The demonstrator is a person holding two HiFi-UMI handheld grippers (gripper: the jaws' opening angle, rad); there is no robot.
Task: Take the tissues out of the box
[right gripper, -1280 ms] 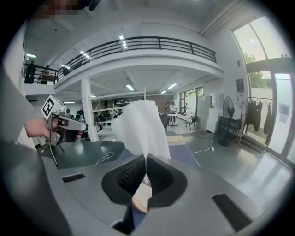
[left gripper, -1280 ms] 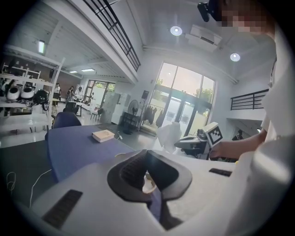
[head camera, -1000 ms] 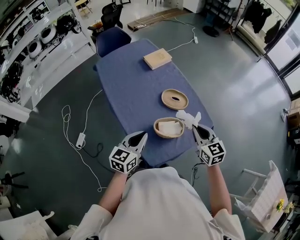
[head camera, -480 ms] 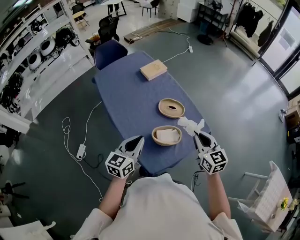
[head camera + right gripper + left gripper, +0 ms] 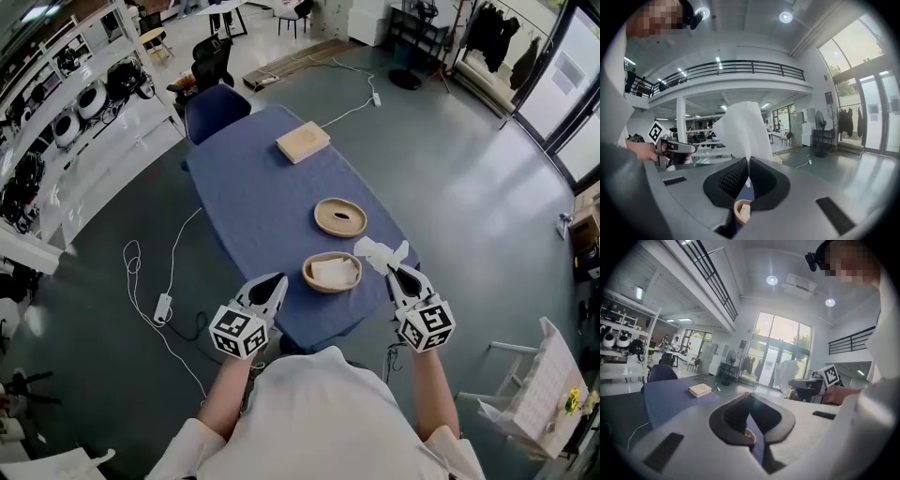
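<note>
Right gripper view shows my right gripper (image 5: 746, 163) pinching one tissue (image 5: 740, 126) that stands upward. The box (image 5: 307, 275) lies left of it, between both grippers. My left gripper (image 5: 278, 281) is pressed together and seemingly empty.

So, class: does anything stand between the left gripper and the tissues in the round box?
Nothing visible does. The left gripper hangs by the table's near edge, left of the round box, with only bare blue tablecloth between it and the tissues. The box is open; its lid lies beyond it.
</note>
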